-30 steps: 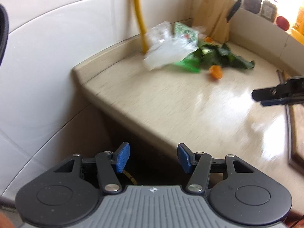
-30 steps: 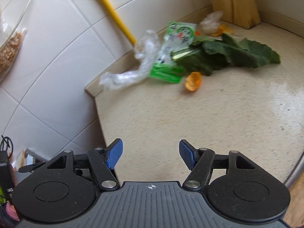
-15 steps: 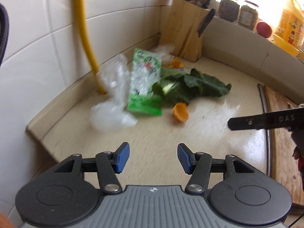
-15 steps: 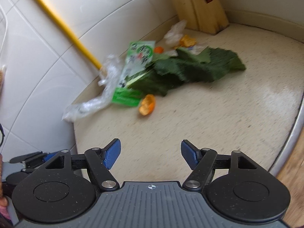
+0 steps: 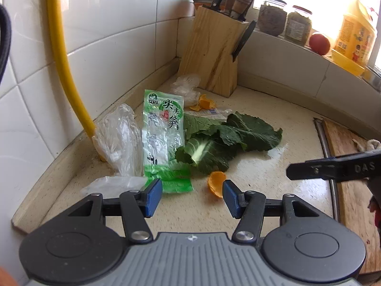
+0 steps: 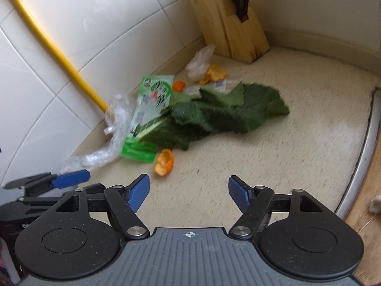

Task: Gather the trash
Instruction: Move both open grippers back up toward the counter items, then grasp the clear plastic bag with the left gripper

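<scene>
Trash lies in the counter's corner: a green snack packet (image 5: 164,138) (image 6: 150,109), crumpled clear plastic (image 5: 119,138) (image 6: 112,128), dark green leaves (image 5: 226,140) (image 6: 221,114), and a near piece of orange peel (image 5: 216,183) (image 6: 164,162). More peel (image 5: 203,102) (image 6: 214,74) and a clear bag (image 5: 185,87) lie by the knife block. My left gripper (image 5: 191,196) hovers open just short of the packet's near end and the peel, holding nothing. My right gripper (image 6: 189,194) is open, its jaws still opening, empty, with the near peel ahead of its left finger.
A wooden knife block (image 5: 214,52) (image 6: 228,21) stands in the corner. A yellow pipe (image 5: 64,57) (image 6: 54,50) runs down the tiled wall. Jars, a tomato and a yellow bottle (image 5: 354,31) line the sill. A wooden board (image 5: 350,166) lies at the right.
Both grippers have advanced over the counter toward the trash, which now looks larger and nearer. The right gripper's fingers have spread wider. The left gripper has come into the right wrist view.
</scene>
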### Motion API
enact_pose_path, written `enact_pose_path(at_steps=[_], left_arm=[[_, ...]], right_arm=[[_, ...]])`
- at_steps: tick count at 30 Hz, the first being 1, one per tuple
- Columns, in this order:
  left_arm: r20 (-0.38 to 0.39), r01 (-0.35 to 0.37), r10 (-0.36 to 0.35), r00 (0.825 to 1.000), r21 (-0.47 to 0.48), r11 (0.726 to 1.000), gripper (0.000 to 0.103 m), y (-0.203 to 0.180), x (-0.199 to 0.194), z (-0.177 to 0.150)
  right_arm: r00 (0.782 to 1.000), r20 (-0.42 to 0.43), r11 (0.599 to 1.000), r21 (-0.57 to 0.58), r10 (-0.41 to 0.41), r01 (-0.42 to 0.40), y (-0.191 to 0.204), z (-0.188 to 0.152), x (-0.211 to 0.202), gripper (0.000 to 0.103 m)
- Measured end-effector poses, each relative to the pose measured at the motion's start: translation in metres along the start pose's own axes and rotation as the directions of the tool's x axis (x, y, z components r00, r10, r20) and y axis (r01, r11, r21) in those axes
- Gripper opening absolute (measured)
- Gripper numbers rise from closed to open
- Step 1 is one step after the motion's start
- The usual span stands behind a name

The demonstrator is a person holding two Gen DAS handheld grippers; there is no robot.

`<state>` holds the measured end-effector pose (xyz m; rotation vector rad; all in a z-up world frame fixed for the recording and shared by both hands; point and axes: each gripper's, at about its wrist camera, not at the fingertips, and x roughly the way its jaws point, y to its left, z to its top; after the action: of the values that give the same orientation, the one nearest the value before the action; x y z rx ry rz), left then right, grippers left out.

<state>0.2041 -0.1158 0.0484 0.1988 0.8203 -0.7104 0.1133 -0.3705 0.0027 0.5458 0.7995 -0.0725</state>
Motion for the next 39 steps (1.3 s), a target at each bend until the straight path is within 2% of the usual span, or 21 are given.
enact_pose_path(at_steps=[4,9,11,14,18,23,26,28,30,32,36,39], left_arm=[[-0.009,-0.018,0.018,1.0,-0.016,1.0,0.052,0.015,0.01,0.006],[0.015,-0.018,0.019,1.0,-0.067,0.998,0.052,0.042,-0.001,0.015],[0.018,-0.041,0.042,0.999,-0.072,0.997,0.054,0.051,0.0,0.018],[-0.001,-0.106,0.107,0.994,-0.095,0.99,0.054,0.064,0.016,0.023],[-0.037,-0.096,0.092,0.995,-0.12,0.988,0.054,0.073,0.043,0.027],[-0.064,-0.145,0.138,0.988,-0.114,0.983,0.054,0.074,0.069,0.028],[-0.098,-0.197,0.184,0.978,-0.137,0.971,0.054,0.079,0.083,0.029],[-0.111,-0.2,0.185,0.976,-0.138,0.97,0.053,0.081,0.092,0.026],[-0.125,-0.197,0.18,0.976,-0.137,0.971,0.032,0.081,0.096,0.022],[-0.125,-0.166,0.15,0.981,-0.128,0.978,0.02,0.08,0.088,0.018],[-0.141,-0.125,0.107,0.984,-0.128,0.984,0.018,0.081,0.066,0.003],[-0.144,-0.086,0.063,0.988,-0.166,0.982,0.018,0.085,0.042,-0.015]], right_arm=[[1.0,0.009,1.0,0.016,-0.016,0.015,-0.004,0.007,0.002,0.079],[1.0,-0.006,1.0,0.02,-0.021,0.021,-0.006,0.011,0.009,0.079],[1.0,-0.014,1.0,0.023,-0.013,0.014,-0.008,0.012,0.013,0.079],[1.0,-0.026,0.999,0.031,-0.007,0.008,-0.01,0.014,0.019,0.079],[0.999,-0.038,0.999,0.042,0.003,-0.002,-0.012,0.017,0.028,0.079],[0.998,-0.056,0.999,0.045,0.01,-0.007,-0.006,0.021,0.041,0.079],[0.998,-0.063,0.999,0.035,0.009,-0.007,-0.002,0.023,0.043,0.079],[0.998,-0.064,1.0,0.029,0.008,-0.007,0.001,0.025,0.044,0.079],[0.998,-0.062,1.0,0.024,0.008,-0.006,0.002,0.027,0.044,0.079],[0.998,-0.061,1.0,0.022,0.008,-0.007,0.003,0.03,0.045,0.079],[0.998,-0.064,1.0,0.018,0.006,-0.005,0.004,0.032,0.046,0.079],[0.998,-0.065,1.0,0.017,0.004,-0.003,0.005,0.033,0.045,0.079]])
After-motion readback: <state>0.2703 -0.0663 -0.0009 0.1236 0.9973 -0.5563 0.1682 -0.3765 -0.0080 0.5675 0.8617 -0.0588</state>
